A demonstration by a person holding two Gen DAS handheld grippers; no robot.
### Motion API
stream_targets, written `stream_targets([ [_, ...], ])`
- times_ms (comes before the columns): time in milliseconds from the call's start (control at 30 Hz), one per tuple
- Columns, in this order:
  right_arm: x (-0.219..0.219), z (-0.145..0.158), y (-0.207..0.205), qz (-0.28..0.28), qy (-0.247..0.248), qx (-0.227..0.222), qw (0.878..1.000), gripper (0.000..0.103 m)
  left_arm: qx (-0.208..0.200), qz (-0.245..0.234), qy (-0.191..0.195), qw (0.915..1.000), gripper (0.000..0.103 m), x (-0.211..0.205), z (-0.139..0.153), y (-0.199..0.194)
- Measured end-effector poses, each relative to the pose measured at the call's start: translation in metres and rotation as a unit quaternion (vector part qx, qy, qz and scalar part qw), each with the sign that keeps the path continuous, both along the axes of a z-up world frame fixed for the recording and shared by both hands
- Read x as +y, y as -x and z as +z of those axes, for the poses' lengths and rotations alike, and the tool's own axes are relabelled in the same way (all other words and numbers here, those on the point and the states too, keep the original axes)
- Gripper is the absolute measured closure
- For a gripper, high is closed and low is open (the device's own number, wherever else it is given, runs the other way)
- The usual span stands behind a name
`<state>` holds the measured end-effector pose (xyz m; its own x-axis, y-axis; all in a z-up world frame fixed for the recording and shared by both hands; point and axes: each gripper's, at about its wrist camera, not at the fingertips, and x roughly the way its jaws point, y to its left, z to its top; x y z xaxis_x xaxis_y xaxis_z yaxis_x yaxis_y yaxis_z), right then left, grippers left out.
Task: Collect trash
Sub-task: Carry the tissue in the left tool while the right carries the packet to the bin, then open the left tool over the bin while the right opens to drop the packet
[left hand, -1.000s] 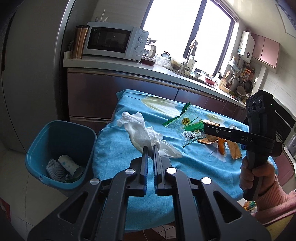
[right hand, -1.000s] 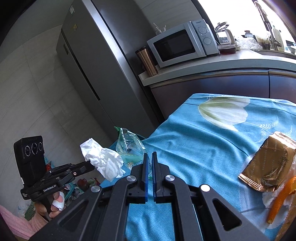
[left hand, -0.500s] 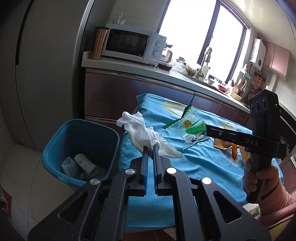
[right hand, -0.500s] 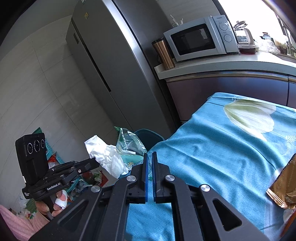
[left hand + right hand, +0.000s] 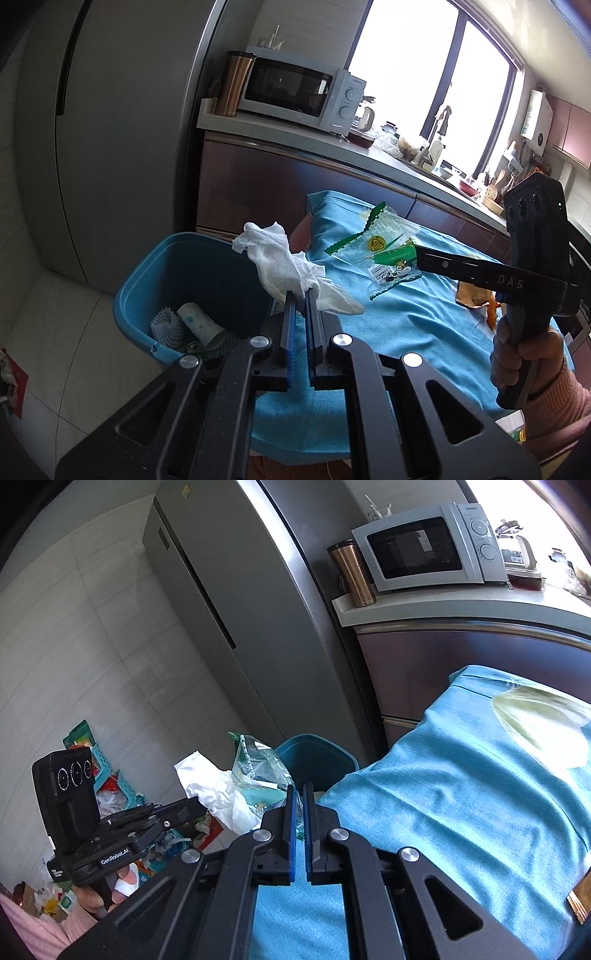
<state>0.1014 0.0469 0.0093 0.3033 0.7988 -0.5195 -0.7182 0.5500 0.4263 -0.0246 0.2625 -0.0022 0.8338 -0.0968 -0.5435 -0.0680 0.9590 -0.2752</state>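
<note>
My left gripper (image 5: 300, 295) is shut on a crumpled white tissue (image 5: 284, 264) and holds it in the air beside the rim of the blue trash bin (image 5: 147, 291). My right gripper (image 5: 299, 790) is shut on a clear green-edged plastic wrapper (image 5: 258, 771), also lifted near the bin (image 5: 314, 757). In the left wrist view the wrapper (image 5: 384, 251) hangs from the right gripper's tip over the table's left end. In the right wrist view the tissue (image 5: 214, 790) sits at the left gripper's tip.
The bin holds a paper cup (image 5: 199, 325) and a brush (image 5: 166, 326). A table with a blue cloth (image 5: 406, 325) carries a gold wrapper (image 5: 581, 897) and orange peel (image 5: 491, 314). Fridge (image 5: 110, 129), counter with microwave (image 5: 295, 92) stand behind.
Both grippers have swung left from over the table toward the bin, carrying the tissue and the wrapper with them. The bin is now closer and larger in view.
</note>
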Motion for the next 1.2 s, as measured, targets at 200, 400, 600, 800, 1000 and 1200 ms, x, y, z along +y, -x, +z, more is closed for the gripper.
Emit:
stream_targets([
  [200, 0.013, -0.001, -0.004, 0.005, 0.000, 0.006, 1.000, 0.100, 0.002, 0.016, 0.002, 0.9999, 0.098, 0.011, -0.003, 0.001],
  [400, 0.023, -0.003, -0.008, 0.009, 0.002, 0.014, 1.000, 0.100, 0.006, 0.026, 0.000, 0.9997, 0.098, 0.019, -0.007, 0.000],
  [600, 0.033, -0.009, -0.012, 0.012, 0.007, 0.020, 1.000, 0.100, 0.013, 0.034, 0.001, 0.9993, 0.098, 0.022, -0.012, -0.003],
  [800, 0.042, -0.015, -0.016, 0.014, 0.014, 0.027, 0.999, 0.100, 0.023, 0.045, 0.002, 0.9987, 0.098, 0.027, -0.019, -0.008],
  [1000, 0.054, -0.019, -0.022, 0.016, 0.022, 0.031, 0.999, 0.100, 0.034, 0.055, 0.005, 0.9979, 0.098, 0.032, -0.028, -0.015],
  [1200, 0.066, -0.023, -0.026, 0.019, 0.033, 0.033, 0.999, 0.100, 0.044, 0.063, 0.006, 0.9970, 0.098, 0.036, -0.036, -0.020],
])
